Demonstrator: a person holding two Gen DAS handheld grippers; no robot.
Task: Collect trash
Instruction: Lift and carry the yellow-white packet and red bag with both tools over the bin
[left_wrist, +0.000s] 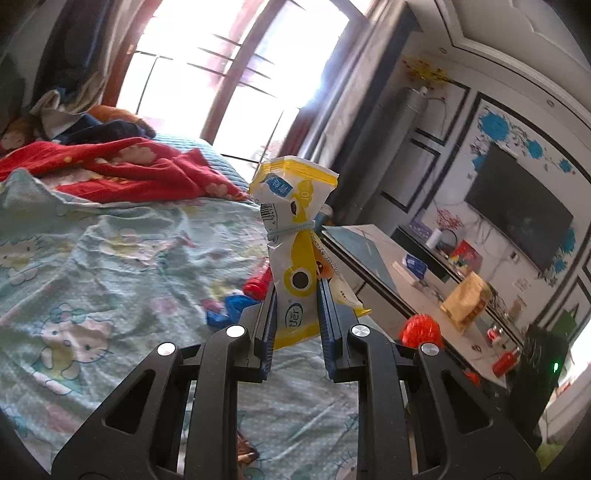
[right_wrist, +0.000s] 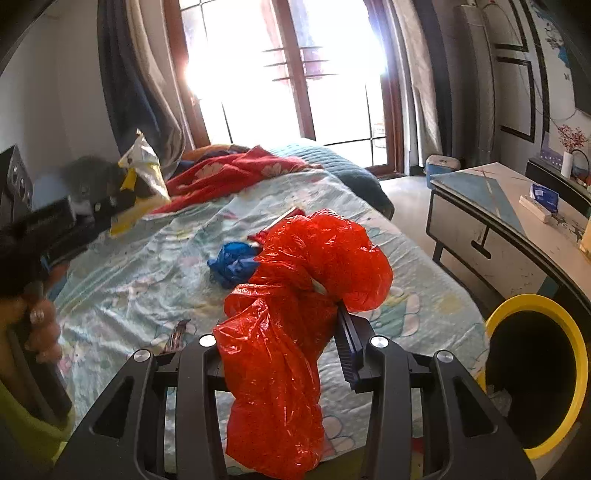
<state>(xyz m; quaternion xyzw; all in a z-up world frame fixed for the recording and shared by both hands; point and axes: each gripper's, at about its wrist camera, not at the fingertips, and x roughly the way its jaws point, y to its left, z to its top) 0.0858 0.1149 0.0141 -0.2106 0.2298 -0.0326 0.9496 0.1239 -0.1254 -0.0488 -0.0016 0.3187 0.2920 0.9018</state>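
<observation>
**Two pieces of trash held above the bed**

Bright window light fills the back of a bedroom in both views, and a bed (left_wrist: 122, 266) under a pale cartoon-print sheet takes up the left and centre of each frame. One red blanket (left_wrist: 122, 170) is bunched at the far end of the bed.

In the left wrist view, the left tool (left_wrist: 295, 291) is clenched on one yellow-and-white snack packet (left_wrist: 295, 236), which stands upright between the blue pads at centre frame, tied at its neck with a pale band. Beyond it, on the sheet, one crumpled blue bag (left_wrist: 225, 310) is seen. Only this view shows the wall-mounted television (left_wrist: 517, 206) at the right and the cluttered length of the desk (left_wrist: 376, 254) beneath it.

In the right wrist view, the right tool (right_wrist: 284, 332) is grasping one red plastic bag (right_wrist: 295, 314), which bulges above the pads and hangs down below them at lower centre. The same blue bag (right_wrist: 232, 264) lies on the sheet just behind it. Only this view shows one bin with a yellow rim (right_wrist: 576, 354) at the lower right, beside the bed, and a dark wrapper (right_wrist: 177, 334) on the sheet at lower left. The left tool is also seen here from outside, at the left edge, with the packet (right_wrist: 144, 173) at its tip and a person's hand (right_wrist: 40, 328) on its handle.
</observation>
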